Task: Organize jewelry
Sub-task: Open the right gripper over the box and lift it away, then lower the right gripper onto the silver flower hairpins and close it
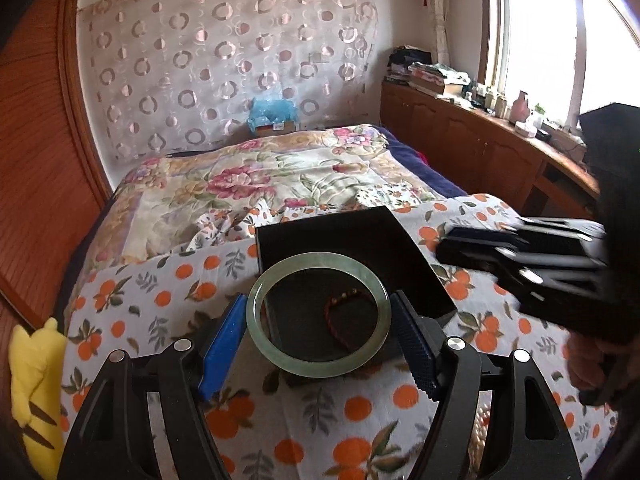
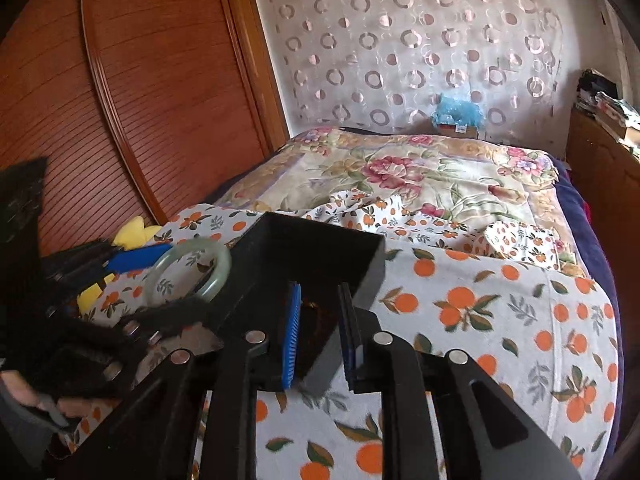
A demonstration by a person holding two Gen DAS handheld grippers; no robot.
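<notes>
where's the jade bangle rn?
Jade bangle is clamped in the left tool, held over the near edge of the black box on the orange-print sheet.

No words, labels, brand names or numbers can be read anywhere in either view. The small cardboard box [image 1: 276, 127] at the far end of the bed, under a blue bag, bears a label, but it is too small and blurred to make out.

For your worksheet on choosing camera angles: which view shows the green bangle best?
The left wrist view: the whole green bangle shows as a ring between the left gripper pads. The right wrist view shows the bangle side-on, its lower part hidden.
</notes>
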